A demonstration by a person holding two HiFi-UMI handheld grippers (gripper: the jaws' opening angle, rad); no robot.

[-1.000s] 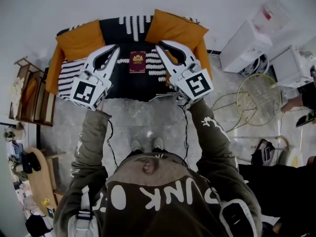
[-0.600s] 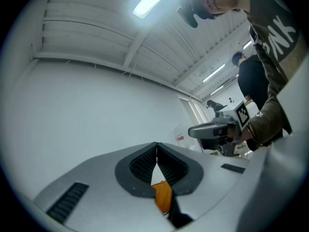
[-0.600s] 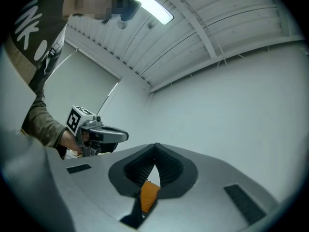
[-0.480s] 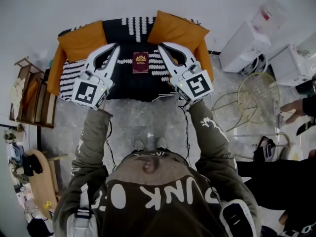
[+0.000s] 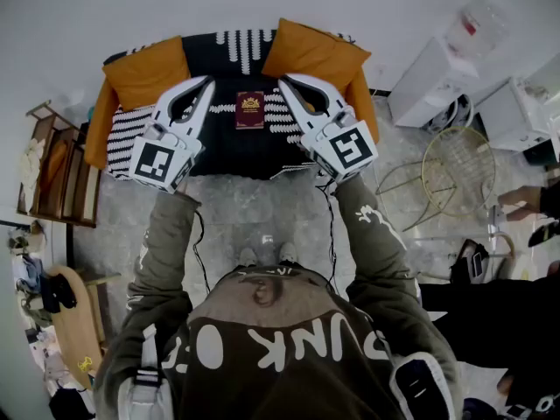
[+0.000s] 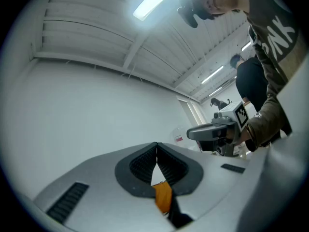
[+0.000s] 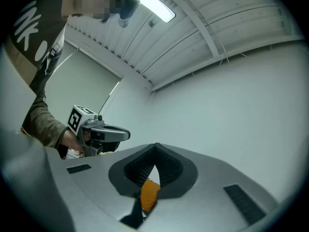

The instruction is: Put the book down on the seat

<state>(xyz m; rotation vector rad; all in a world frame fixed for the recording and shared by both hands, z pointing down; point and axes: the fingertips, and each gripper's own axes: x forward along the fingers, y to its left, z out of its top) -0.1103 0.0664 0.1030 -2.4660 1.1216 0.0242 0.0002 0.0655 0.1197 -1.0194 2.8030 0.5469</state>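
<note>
One dark red gold-crested book (image 5: 250, 109) flat on one black-and-white patterned seat (image 5: 232, 151), two orange fabric cushions (image 5: 144, 70) (image 5: 315, 52) at far corners, white left gripper (image 5: 203, 87) and white right gripper (image 5: 287, 83) flanking book, both clenched empty

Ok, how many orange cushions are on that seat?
2: one cushion at the seat's back left, another at its back right. The left gripper and right gripper may hide more.

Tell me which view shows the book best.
The head view: the book lies whole, cover up, on the seat. The left and right gripper views aim at the wall and ceiling; neither shows the book, only a bit of orange cushion.
</note>
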